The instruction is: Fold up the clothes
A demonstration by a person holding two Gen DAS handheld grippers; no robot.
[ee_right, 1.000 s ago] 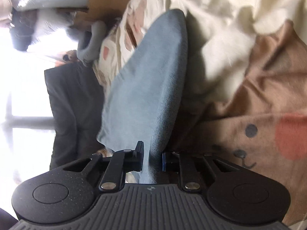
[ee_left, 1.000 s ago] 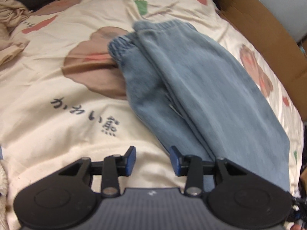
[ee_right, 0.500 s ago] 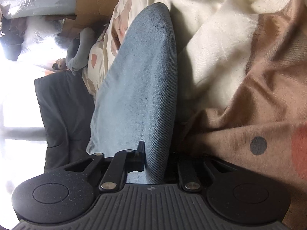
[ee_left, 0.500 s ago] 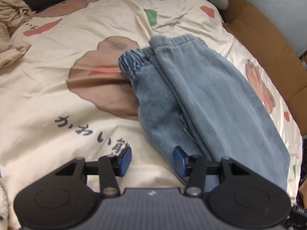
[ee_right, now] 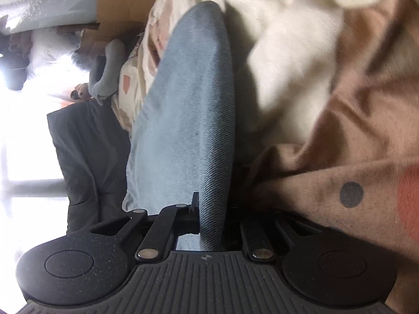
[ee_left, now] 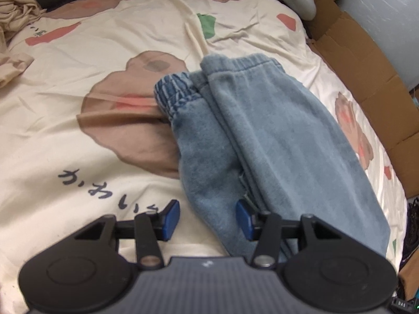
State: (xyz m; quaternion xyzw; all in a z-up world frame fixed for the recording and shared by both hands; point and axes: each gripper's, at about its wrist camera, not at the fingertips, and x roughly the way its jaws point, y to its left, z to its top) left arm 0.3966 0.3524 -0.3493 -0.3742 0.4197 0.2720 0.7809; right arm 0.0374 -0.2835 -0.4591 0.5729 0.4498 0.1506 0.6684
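The right hand-held gripper (ee_right: 209, 225) has just clenched on the jeans (ee_left: 262, 141) lying folded on the bed (ee_left: 78, 130); the left hand-held gripper (ee_left: 208, 218) has edged closer, jaws apart. Lifting one-sided could undo the fold.

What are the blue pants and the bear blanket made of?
The pants look like soft, faded denim: diagonal weave lines show up close, and the waistband is gathered. The blanket seems thin matte cotton, printed and creased; I can't be sure.

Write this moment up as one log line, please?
task: fold clothes | left gripper: open over jeans edge | right gripper: shut on jeans | bedsheet: underneath
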